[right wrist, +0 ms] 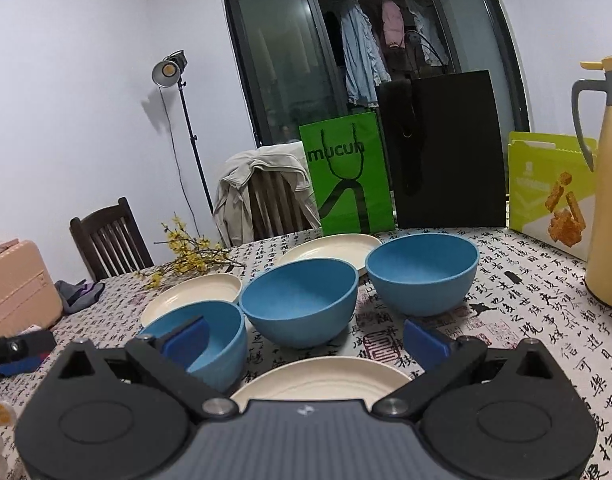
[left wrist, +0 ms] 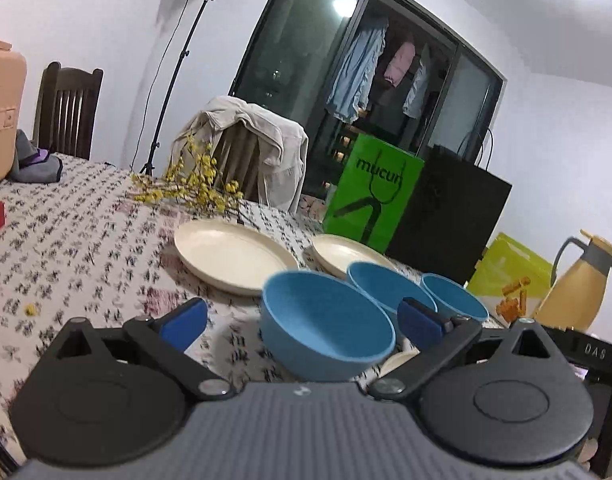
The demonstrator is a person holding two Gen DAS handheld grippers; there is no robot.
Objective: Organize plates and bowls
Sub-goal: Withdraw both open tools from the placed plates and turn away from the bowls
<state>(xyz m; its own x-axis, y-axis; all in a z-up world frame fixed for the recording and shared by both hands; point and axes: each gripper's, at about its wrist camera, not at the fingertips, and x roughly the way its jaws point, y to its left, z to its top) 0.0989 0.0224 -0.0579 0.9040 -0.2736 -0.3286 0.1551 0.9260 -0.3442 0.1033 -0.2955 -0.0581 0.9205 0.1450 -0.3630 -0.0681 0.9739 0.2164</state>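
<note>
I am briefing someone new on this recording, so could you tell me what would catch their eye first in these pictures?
Three blue bowls stand in a row mid-table: the nearest by the right gripper's open fingers, the middle one, the farthest. Cream plates surround them, one directly under the right gripper. Behind stand a bright green mucun bag and a yellow thermos jug at the right edge.
</note>
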